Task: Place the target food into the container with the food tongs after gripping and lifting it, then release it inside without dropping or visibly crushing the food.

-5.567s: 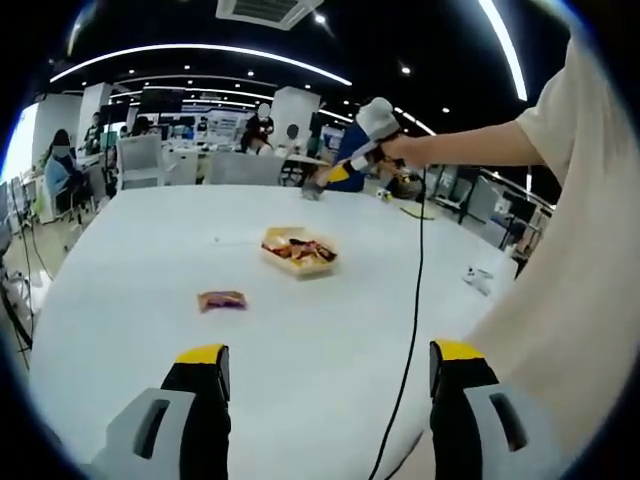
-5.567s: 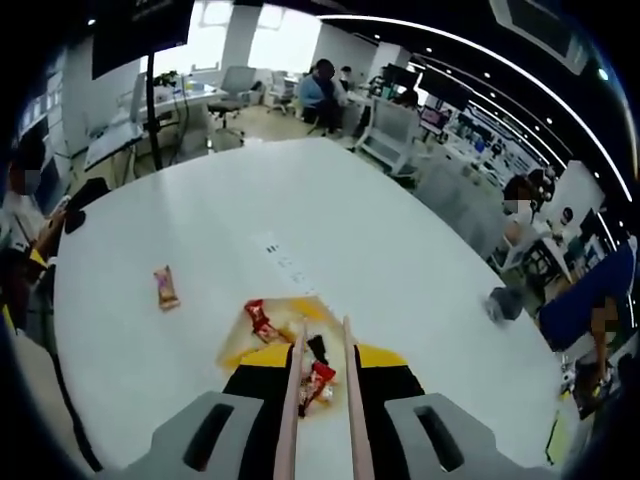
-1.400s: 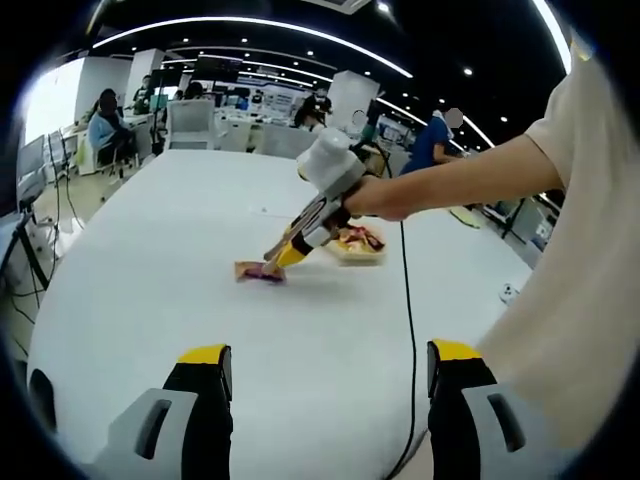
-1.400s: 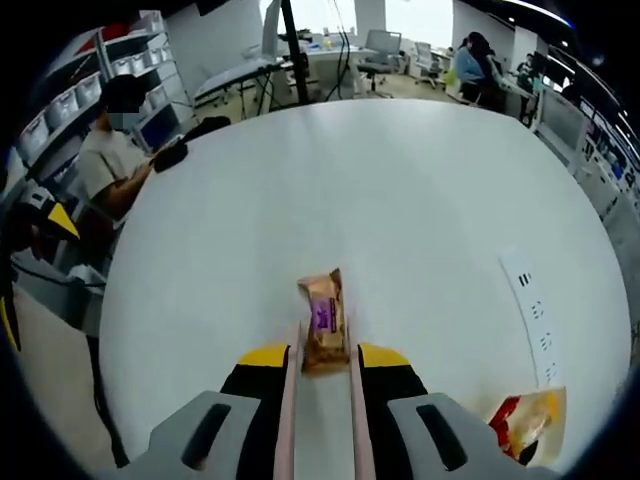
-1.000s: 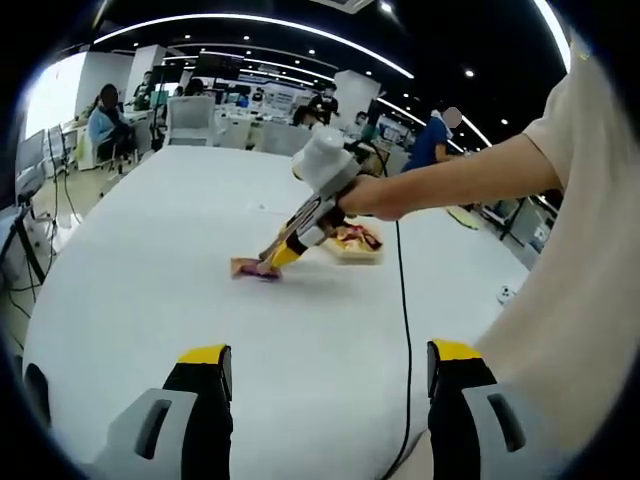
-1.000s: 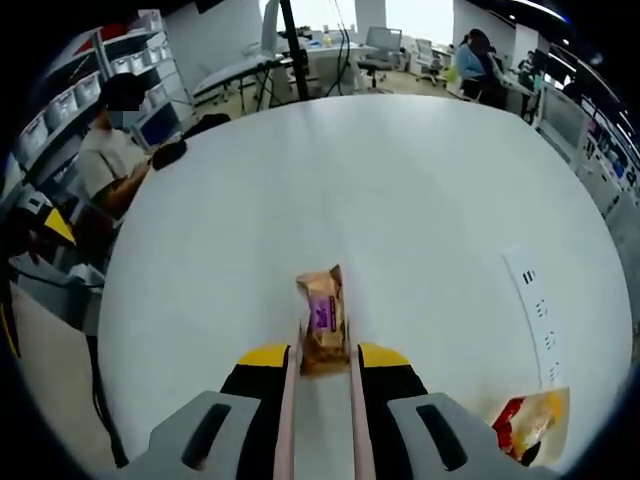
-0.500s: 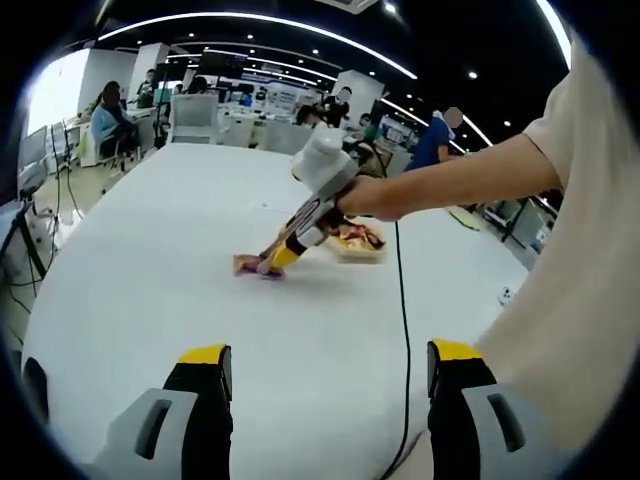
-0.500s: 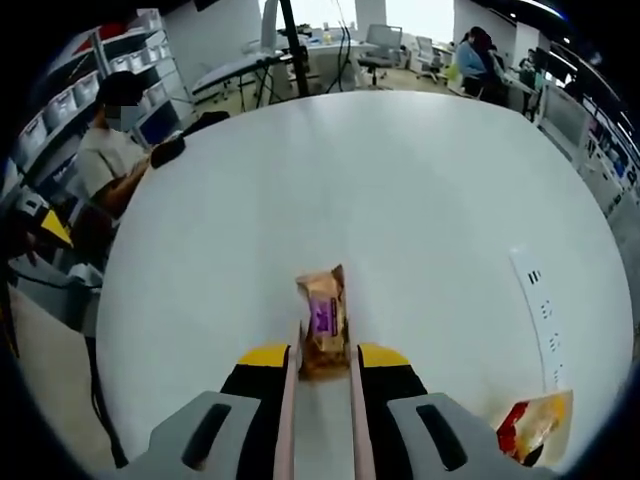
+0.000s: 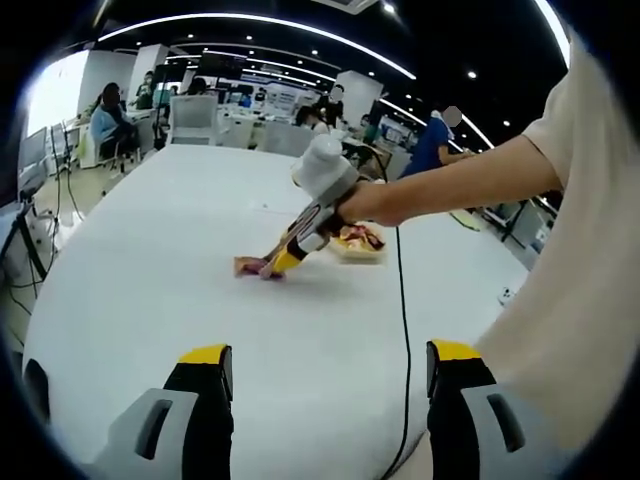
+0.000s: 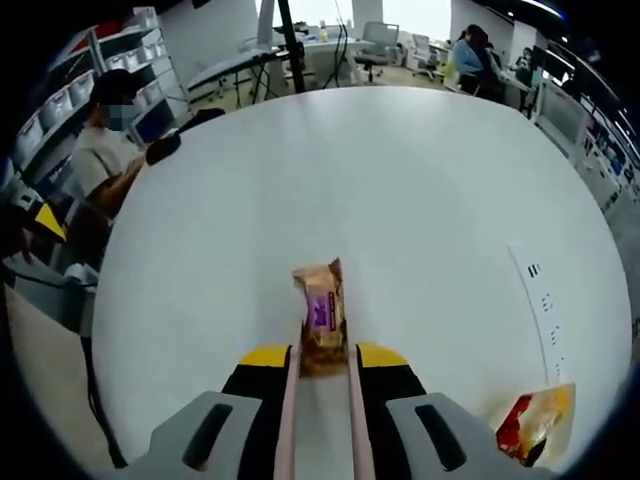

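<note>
1. In the left gripper view, the left gripper (image 9: 318,400) is held back over the near edge of the white table (image 9: 150,300), its jaws wide apart with nothing between them.
2. Toward the middle of the table, the right gripper (image 9: 283,262) reaches in from the right, held in a person's hand (image 9: 352,207), its tong tips down at the snack packet (image 9: 252,266).
3. Just past it, toward the far right edge, sits the container (image 9: 352,243), already holding snacks.
4. In the right gripper view, the food tongs (image 10: 320,372) in the right gripper (image 10: 320,352) are drawn narrow, closed on the near end of the snack packet (image 10: 321,315).
5. Compared with a second ago, the packet sits slightly higher and angled; the lift appears to be starting, though I cannot tell if it has left the table.
6. The container (image 10: 535,420) lies near the right edge, well apart, with bare table between.
7. A black cable (image 9: 405,330) trails across the table's right side, and people sit beyond the table.
</note>
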The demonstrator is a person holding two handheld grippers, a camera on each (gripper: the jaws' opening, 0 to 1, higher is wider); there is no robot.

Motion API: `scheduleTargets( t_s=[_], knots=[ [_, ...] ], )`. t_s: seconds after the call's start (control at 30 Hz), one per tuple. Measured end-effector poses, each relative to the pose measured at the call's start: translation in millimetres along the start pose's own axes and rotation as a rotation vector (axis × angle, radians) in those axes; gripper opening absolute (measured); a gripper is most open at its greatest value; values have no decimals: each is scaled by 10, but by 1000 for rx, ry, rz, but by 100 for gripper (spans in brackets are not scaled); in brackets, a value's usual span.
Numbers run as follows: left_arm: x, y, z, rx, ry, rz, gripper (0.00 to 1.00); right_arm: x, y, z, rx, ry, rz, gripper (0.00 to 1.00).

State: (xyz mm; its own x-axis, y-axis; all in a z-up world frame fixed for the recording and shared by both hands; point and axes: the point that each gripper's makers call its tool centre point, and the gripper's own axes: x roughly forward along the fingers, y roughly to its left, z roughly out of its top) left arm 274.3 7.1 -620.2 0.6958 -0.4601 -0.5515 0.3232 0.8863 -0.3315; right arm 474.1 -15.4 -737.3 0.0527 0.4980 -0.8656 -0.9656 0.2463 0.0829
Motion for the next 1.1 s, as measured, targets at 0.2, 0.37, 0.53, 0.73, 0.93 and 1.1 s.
scheduleTargets(
  t_s=[0.2,0.37,0.53,0.73,0.93,1.1],
  knots=[
    [-6,17,0,-6,-5,3,79,1,10,-5,28,11,19,22],
    [2,12,5,-5,-8,-1,79,5,-1,12,41,4,8,21],
    [-10,28,3,-4,-7,2,79,5,46,17,40,-1,20,20],
    [-19,44,-2,-3,-5,5,79,-46,63,101,45,-31,20,20],
    [3,11,25,5,-8,-5,79,-154,25,184,45,-60,7,20],
    [14,-14,55,18,-11,-13,79,-251,-24,211,56,-83,-7,20]
  ],
)
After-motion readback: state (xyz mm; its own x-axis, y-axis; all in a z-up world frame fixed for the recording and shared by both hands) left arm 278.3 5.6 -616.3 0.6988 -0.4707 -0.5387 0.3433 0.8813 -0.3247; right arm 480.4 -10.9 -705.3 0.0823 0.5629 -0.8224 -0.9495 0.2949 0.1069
